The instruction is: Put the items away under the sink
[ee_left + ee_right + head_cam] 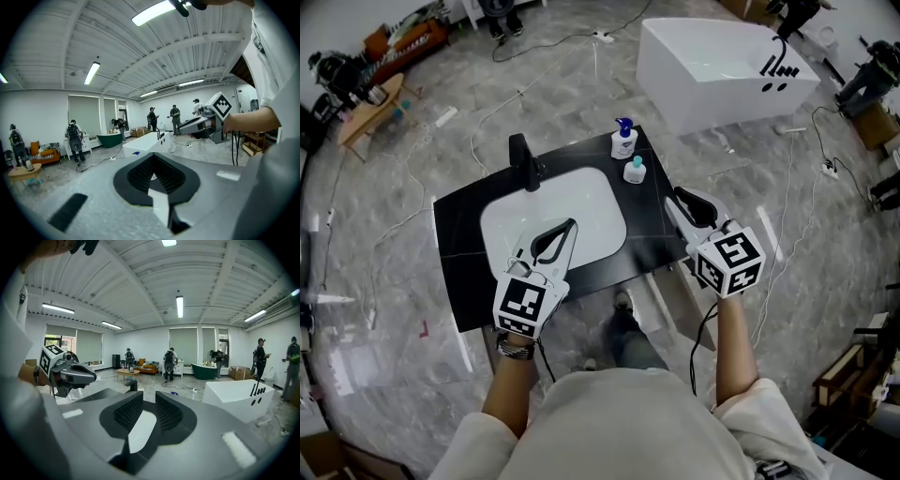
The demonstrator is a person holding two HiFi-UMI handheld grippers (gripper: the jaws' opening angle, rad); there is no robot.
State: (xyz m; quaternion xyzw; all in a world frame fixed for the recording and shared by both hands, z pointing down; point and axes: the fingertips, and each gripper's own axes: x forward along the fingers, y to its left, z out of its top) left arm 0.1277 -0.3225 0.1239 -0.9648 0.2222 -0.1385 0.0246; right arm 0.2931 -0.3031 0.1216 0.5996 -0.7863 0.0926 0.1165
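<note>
- Left gripper (572,225), jaws pressed together and empty, hovers over the near rim of the sink (586,202).
- Right gripper (675,197), jaws slightly spread and empty, hangs right of the sink.
- Pump bottle (623,142) and small bottle (636,171) stand on the black tabletop (461,246) beyond the sink's far right corner.

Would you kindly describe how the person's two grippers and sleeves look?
Both the left gripper and right gripper are light grey with black ribbed pads, each carrying a white cube of black square markers. A black cable trails from the right one. The sleeves are cream.
</note>
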